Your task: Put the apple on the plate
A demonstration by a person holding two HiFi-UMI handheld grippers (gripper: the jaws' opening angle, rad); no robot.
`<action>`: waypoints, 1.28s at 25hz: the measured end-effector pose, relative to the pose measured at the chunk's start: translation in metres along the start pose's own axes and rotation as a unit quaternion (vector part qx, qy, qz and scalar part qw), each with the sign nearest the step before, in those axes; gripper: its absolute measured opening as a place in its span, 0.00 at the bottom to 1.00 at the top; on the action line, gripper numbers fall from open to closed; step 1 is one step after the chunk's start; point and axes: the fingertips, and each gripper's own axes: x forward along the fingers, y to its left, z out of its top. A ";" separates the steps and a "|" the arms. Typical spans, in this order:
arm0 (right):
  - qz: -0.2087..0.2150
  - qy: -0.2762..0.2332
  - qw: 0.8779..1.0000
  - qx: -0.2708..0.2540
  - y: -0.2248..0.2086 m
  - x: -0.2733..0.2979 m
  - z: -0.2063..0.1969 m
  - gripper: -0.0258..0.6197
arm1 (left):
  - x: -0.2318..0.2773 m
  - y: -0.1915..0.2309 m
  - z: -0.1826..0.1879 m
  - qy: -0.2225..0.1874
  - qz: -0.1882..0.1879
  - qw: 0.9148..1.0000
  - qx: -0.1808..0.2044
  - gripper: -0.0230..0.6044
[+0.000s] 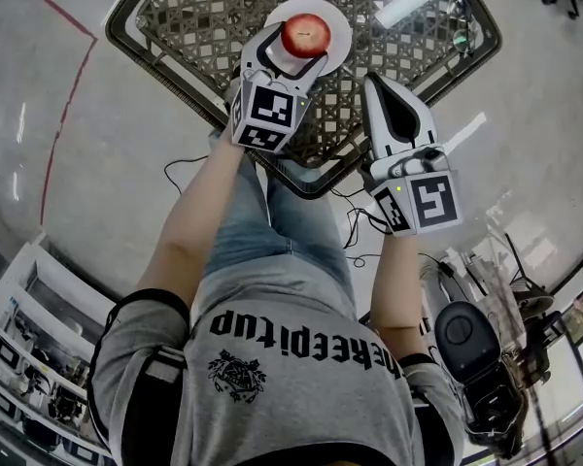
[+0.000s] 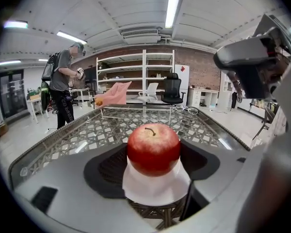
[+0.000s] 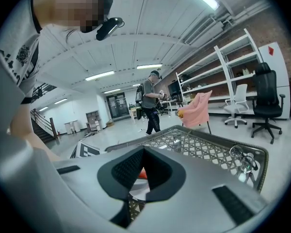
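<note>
A red apple sits between the jaws of my left gripper, right over a white plate on the lattice-topped table. In the left gripper view the apple fills the gap between the black pads, with the plate directly beneath; I cannot tell whether it touches the plate. My right gripper hovers over the table to the right of the plate, jaws together and holding nothing. Through its narrow notch a sliver of the apple and plate shows.
A person stands beyond the table's far left. A pink-draped chair, white shelves and a black office chair stand behind. Cables lie on the floor by my legs, and another black chair is at lower right.
</note>
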 end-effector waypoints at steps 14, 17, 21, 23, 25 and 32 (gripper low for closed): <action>0.000 -0.004 1.000 -0.003 0.003 0.000 0.005 0.06 | -0.002 0.000 -0.002 -0.006 -0.011 1.000 0.014 0.65; 0.002 -0.003 1.000 -0.004 0.004 0.001 0.006 0.06 | -0.001 0.000 -0.002 -0.002 -0.014 1.000 0.012 0.65; 0.003 -0.004 1.000 -0.004 0.004 0.001 0.007 0.06 | -0.002 0.000 -0.002 0.000 -0.022 1.000 0.007 0.66; 0.003 -0.004 1.000 -0.005 0.005 0.002 0.009 0.06 | -0.002 0.000 -0.002 0.003 -0.026 1.000 0.005 0.67; 0.004 -0.005 1.000 -0.006 0.005 0.002 0.010 0.06 | -0.004 0.000 -0.002 0.002 -0.026 1.000 0.005 0.67; 0.007 -0.014 1.000 -0.008 0.011 0.003 0.018 0.06 | -0.023 0.006 0.011 -0.017 -0.025 1.000 0.003 0.66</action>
